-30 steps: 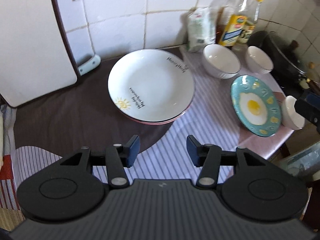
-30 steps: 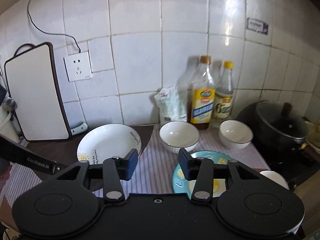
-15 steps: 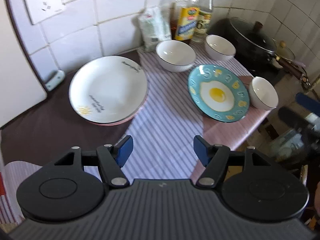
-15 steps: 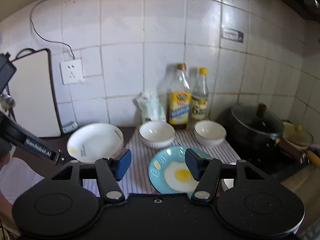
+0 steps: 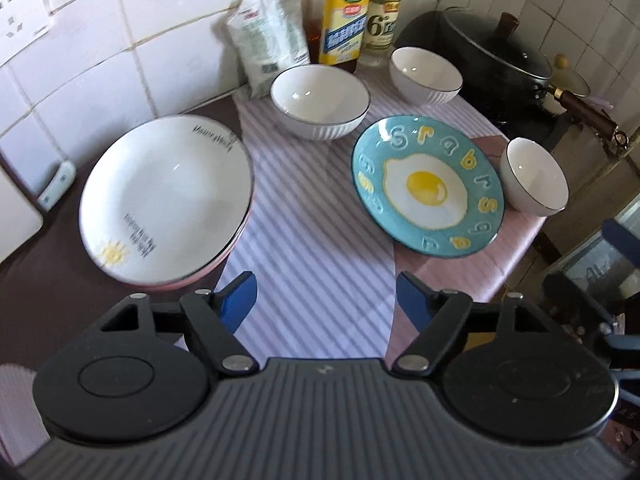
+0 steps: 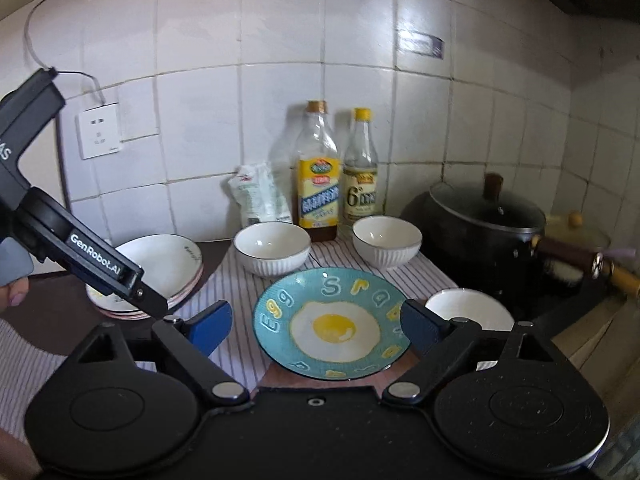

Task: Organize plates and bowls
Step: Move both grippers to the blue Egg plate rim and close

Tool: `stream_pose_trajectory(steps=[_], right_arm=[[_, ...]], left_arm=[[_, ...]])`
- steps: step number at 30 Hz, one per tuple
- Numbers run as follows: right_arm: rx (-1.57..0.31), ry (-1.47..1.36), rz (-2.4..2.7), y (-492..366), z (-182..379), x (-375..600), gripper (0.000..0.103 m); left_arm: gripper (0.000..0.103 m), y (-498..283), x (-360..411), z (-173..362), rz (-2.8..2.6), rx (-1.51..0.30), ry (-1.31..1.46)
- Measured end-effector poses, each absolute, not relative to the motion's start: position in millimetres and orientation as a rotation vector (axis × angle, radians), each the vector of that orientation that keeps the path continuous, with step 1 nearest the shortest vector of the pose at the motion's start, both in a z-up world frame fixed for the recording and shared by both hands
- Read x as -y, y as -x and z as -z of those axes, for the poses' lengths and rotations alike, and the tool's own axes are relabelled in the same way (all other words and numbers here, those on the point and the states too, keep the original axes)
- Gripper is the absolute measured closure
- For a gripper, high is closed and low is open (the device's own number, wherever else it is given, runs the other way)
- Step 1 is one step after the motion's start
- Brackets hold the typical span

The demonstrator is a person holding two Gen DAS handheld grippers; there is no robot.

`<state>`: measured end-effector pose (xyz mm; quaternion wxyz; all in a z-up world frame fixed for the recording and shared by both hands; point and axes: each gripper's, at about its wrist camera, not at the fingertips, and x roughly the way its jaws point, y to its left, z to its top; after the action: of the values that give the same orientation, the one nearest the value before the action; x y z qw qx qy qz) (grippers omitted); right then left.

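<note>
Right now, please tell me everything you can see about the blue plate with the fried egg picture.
The blue plate is round and shallow, glazed like ceramic, teal with a fried egg painted in the middle and raised yellow and blue letters around the rim. It lies flat and empty on the striped cloth, near the counter's front edge. A small white bowl sits close at its right; whether they touch is unclear. Nothing grips it.

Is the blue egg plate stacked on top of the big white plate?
No, the blue egg plate lies by itself on the striped cloth, apart from the big white plate to its left.
</note>
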<state>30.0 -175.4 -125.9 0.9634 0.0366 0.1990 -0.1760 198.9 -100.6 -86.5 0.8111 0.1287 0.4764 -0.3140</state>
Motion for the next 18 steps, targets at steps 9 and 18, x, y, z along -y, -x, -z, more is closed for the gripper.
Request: stream_pose_trajectory(steps=[9, 18], right_arm=[[-0.422, -0.262, 0.418, -50, 189, 218, 0.01], [-0.41, -0.526, 0.385, -69, 227, 252, 0.013]], left_arm=[[0.027, -220, 123, 136, 0.692, -0.958, -0.164], [0.029, -240, 151, 165, 0.774, -0.921, -0.087]])
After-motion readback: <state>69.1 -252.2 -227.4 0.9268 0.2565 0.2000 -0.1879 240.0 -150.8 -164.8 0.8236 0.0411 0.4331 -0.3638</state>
